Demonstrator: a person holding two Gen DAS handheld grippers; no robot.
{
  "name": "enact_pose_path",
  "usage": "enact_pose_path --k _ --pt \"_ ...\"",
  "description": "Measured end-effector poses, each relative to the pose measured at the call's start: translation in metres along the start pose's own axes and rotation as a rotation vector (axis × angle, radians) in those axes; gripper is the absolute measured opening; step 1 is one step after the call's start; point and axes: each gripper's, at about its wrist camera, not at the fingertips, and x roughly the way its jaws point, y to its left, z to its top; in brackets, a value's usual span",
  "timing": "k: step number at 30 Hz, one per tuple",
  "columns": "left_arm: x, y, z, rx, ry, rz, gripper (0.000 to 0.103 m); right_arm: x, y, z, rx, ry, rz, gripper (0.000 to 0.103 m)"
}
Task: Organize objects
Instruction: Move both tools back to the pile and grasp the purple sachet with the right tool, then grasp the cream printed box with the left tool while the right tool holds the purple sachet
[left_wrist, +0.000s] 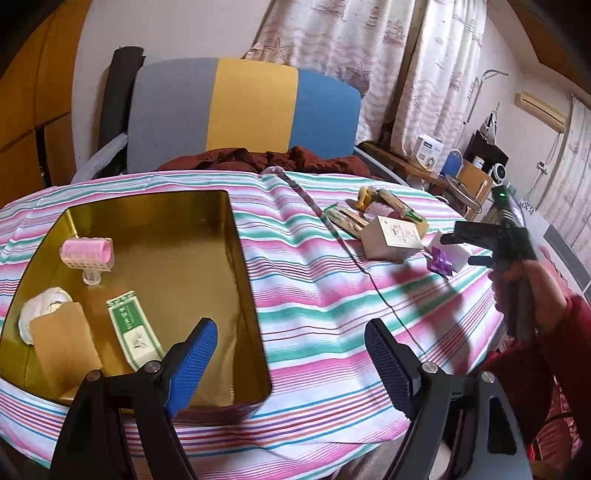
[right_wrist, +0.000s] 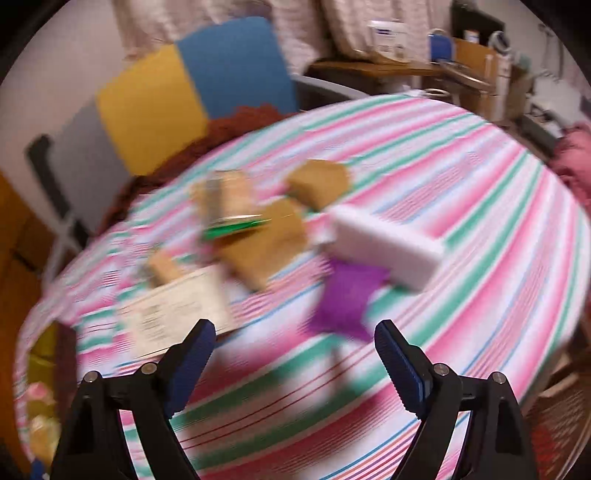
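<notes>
A gold tin box (left_wrist: 243, 258) sits on the striped tablecloth (left_wrist: 314, 295). It holds a pink hair roller (left_wrist: 86, 251), a green and white packet (left_wrist: 135, 328), a brown envelope (left_wrist: 62, 343) and a white cloth wad (left_wrist: 40, 306). My left gripper (left_wrist: 291, 358) is open and empty above the box's near right corner. My right gripper (right_wrist: 295, 360) is open and empty, hovering over the cloth just short of a purple bow (right_wrist: 347, 295) and a white block (right_wrist: 388, 243). A white label box (right_wrist: 173, 310), brown pieces (right_wrist: 269, 240) and a green-edged packet (right_wrist: 232, 225) lie blurred beyond. The right gripper also shows in the left wrist view (left_wrist: 461, 249).
A grey, yellow and blue chair (left_wrist: 251, 110) stands behind the table with dark red cloth (left_wrist: 258, 158) on it. A cluttered shelf (left_wrist: 443, 166) and curtains are at the back right. A thin cord (left_wrist: 332, 229) runs across the tablecloth.
</notes>
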Motion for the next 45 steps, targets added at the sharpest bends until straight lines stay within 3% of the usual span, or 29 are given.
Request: enact_pose_path --k 6,12,18,20,23,25,30,34,41,45 --pt "0.005 -0.013 0.0 0.039 0.014 -0.004 0.084 0.035 -0.028 0.021 0.024 0.041 -0.06 0.089" --pt "0.01 -0.021 0.001 0.057 0.02 -0.006 0.084 0.062 -0.038 0.02 0.088 0.107 0.023 0.089" --pt "0.021 -0.031 0.009 0.076 0.028 -0.02 0.084 0.075 -0.033 0.028 0.038 0.099 -0.006 0.089" --pt "0.024 -0.035 0.011 0.087 0.033 -0.03 0.084 0.077 -0.03 0.028 0.012 0.099 -0.021 0.085" --pt "0.032 -0.041 0.017 0.101 0.04 -0.042 0.084 0.08 -0.024 0.029 -0.054 0.1 -0.063 0.072" --pt "0.038 -0.045 0.021 0.106 0.048 -0.055 0.084 0.079 -0.022 0.029 -0.085 0.097 -0.072 0.056" --pt "0.061 -0.053 0.035 0.111 0.077 -0.067 0.084 0.073 -0.026 0.029 -0.092 0.101 -0.043 0.044" --pt "0.084 -0.063 0.049 0.123 0.098 -0.077 0.084 0.07 -0.031 0.027 -0.063 0.113 -0.008 0.04" --pt "0.127 -0.103 0.081 0.266 0.108 -0.075 0.084 0.076 -0.034 0.032 -0.014 0.132 0.053 0.04" --pt "0.152 -0.137 0.096 0.427 0.104 -0.071 0.085 0.074 -0.04 0.031 0.018 0.141 0.075 0.04"
